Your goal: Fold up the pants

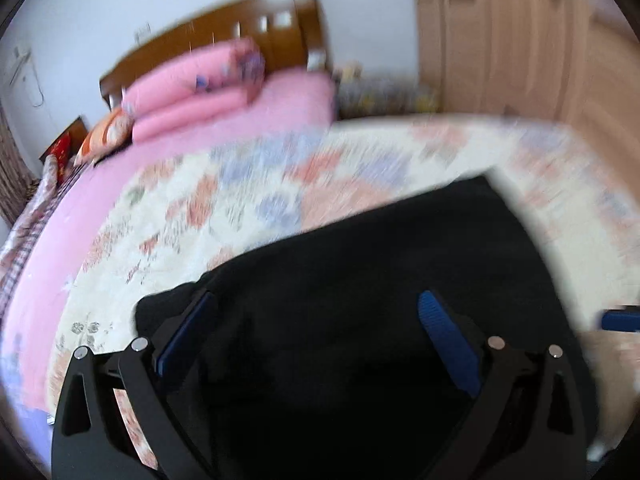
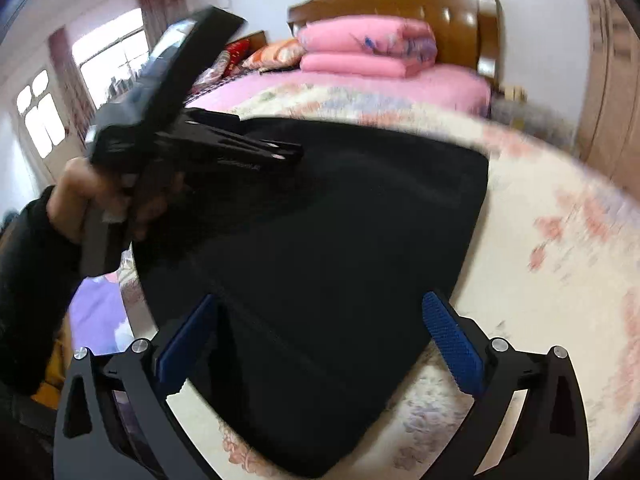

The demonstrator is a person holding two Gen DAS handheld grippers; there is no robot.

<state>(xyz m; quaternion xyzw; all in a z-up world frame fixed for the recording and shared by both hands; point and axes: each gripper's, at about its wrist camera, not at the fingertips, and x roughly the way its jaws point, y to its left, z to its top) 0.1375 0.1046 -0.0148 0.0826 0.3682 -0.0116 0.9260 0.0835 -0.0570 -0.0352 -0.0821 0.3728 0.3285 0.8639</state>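
Black pants [image 1: 360, 256] lie folded into a compact block on a floral bedspread [image 1: 248, 200]. My left gripper [image 1: 316, 300] hovers open over the near part of the pants, with nothing between its blue pads [image 1: 444, 332]. In the right wrist view the same pants [image 2: 340, 220] fill the middle, and my right gripper [image 2: 320, 300] stands open above their near edge, holding nothing. A hand [image 2: 80, 200] in a dark sleeve holds the left gripper [image 2: 294, 152] over the far left side of the pants. A blue bit of the right gripper [image 1: 620, 320] shows at the right edge.
The bedspread [image 2: 540, 240] covers a pink bed [image 2: 440, 84]. Folded pink quilts [image 2: 360, 48] and pillows lie against a wooden headboard [image 2: 460, 12]. A wooden wardrobe [image 1: 520, 40] stands to the right, and windows [image 2: 108, 56] are at the left. Both views are motion-blurred.
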